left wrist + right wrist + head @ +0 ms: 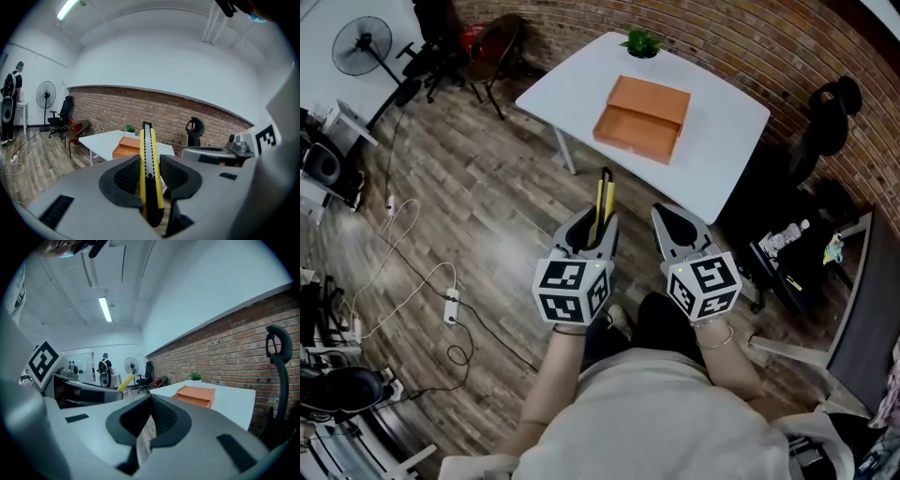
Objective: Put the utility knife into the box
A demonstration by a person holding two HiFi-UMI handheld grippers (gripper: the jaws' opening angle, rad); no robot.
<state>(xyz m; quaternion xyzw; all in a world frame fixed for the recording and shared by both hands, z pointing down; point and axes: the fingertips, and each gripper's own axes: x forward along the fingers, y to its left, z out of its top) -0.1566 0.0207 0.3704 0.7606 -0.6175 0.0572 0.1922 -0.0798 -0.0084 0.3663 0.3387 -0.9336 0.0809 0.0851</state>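
Your left gripper (596,228) has the utility knife (148,150) clamped between its jaws. The pads press on both sides of the yellow-and-black body, and the long end sticks out past the fingertips toward the box (642,117). The pick-up looks done, so the step in hand is the carry. The knife hangs in the air over the wooden floor, well short of the box and a little to its left. The orange box sits on the white table (727,141), its shallow open part facing you. Your right gripper (679,223) floats just beside the left one, equally short of the box. Its jaws are drawn together with nothing between them, so it is idle for now. Next, you probably need to step or reach forward until the knife is above the open part of the box. Then tip it down so it can lie flat, lower it inside the walls, and only then let the left jaws part. Keep your grip firm, since the long end overhangs the pads.
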